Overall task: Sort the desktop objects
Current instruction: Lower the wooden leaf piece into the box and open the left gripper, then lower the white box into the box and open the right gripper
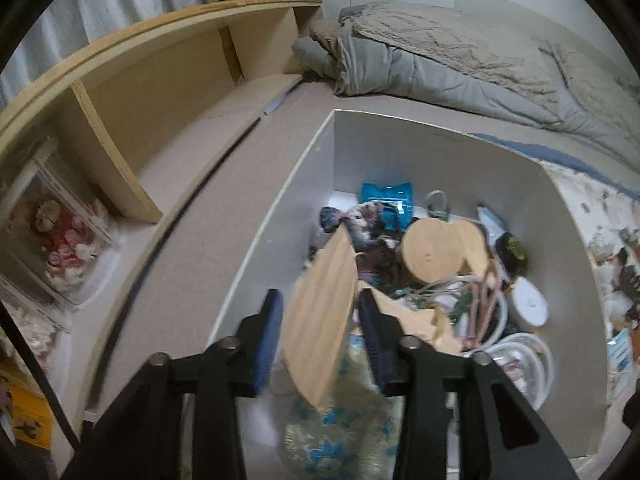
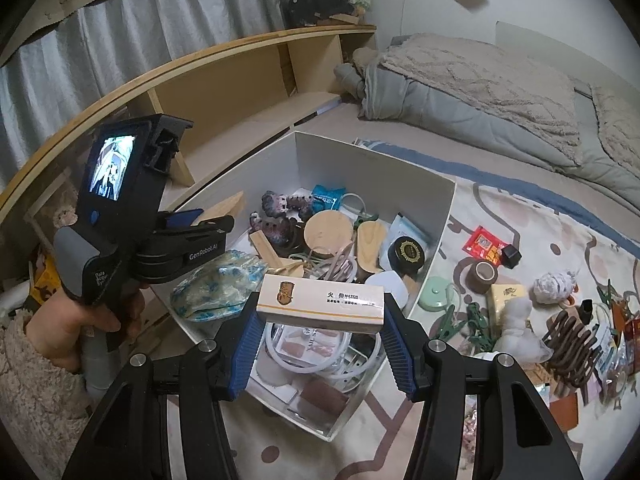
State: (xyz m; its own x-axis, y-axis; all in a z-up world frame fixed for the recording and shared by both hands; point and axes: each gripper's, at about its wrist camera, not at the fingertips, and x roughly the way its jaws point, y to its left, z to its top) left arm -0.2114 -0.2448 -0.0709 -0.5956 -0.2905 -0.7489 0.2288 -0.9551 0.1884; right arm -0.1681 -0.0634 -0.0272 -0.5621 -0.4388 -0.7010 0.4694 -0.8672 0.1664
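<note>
Your right gripper pinches a long white matchbox crosswise, one blue pad on each short end, and holds it above the near part of the white box. Only your right wrist view shows this matchbox.

Your left gripper has its fingers on either side of a light wooden board. In your left wrist view the right pad lies against the board's edge, while a thin gap seems to show at the left pad, so you cannot tell from there whether the grip is firm. Your right wrist view shows the same gripper from the side, at the box's left wall, with the board's wedge-shaped end sticking out past the pads, and your left hand wrapped round the handle.

Inside the box, both views show a round wooden disc, a blue-patterned bag at the near left, and white rings.

Only your right wrist view shows the unsorted pile on the patterned mat to the right of the box: a red packet, a roll of brown tape, a mint green lid, green clips and a brown coil-shaped object.

Your left wrist view alone shows a doll in a clear case on the far left.
</note>
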